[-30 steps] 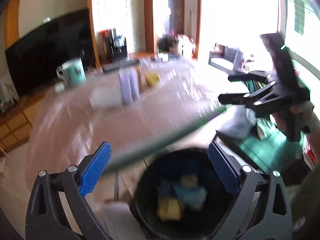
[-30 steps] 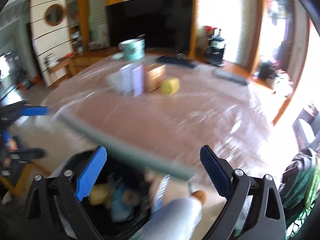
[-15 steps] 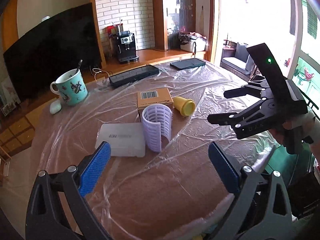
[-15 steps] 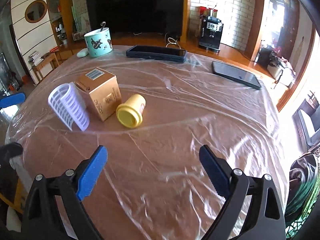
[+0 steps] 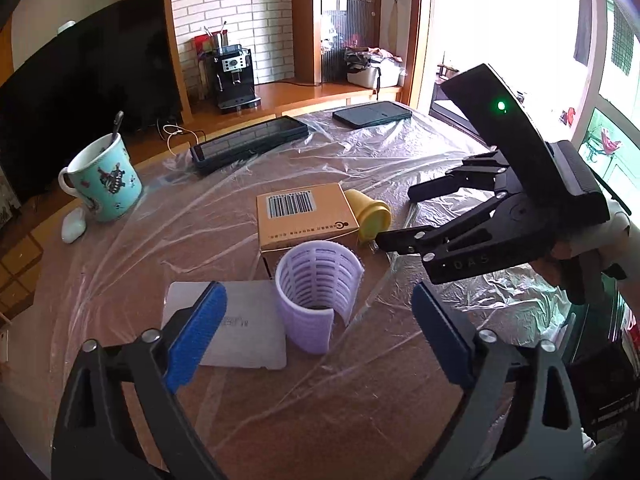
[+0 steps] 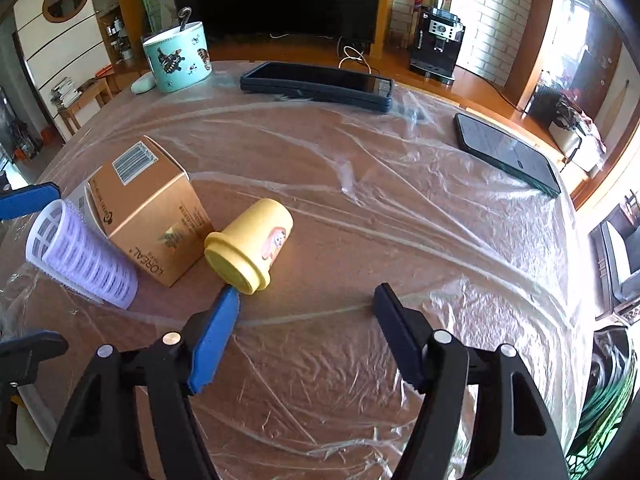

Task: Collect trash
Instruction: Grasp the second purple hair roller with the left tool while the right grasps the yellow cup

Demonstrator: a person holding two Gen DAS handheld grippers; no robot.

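A purple mesh roller [image 5: 318,294] stands on the plastic-covered table [image 5: 320,400], between my left gripper's [image 5: 320,332] open blue fingers. Beside it lie a flat white box [image 5: 240,328], a tan barcode carton [image 5: 306,216] and a yellow tub [image 5: 370,216] on its side. My right gripper [image 5: 398,216] is open, its tips close to the yellow tub. In the right wrist view the right gripper [image 6: 308,332] is open and empty, just short of the yellow tub [image 6: 250,246], with the carton [image 6: 150,208] and roller [image 6: 80,254] to its left.
A teal mug [image 5: 104,182] with a spoon stands at the far left beside a small white object [image 5: 74,226]. A dark keyboard [image 5: 250,142] and a dark tablet [image 5: 372,114] lie at the back. The table edge falls off on the right [image 6: 576,320].
Both grippers rose from over the black trash bin below the table edge and moved forward over the table. The left closed in on the purple roller, the right on the yellow tub.
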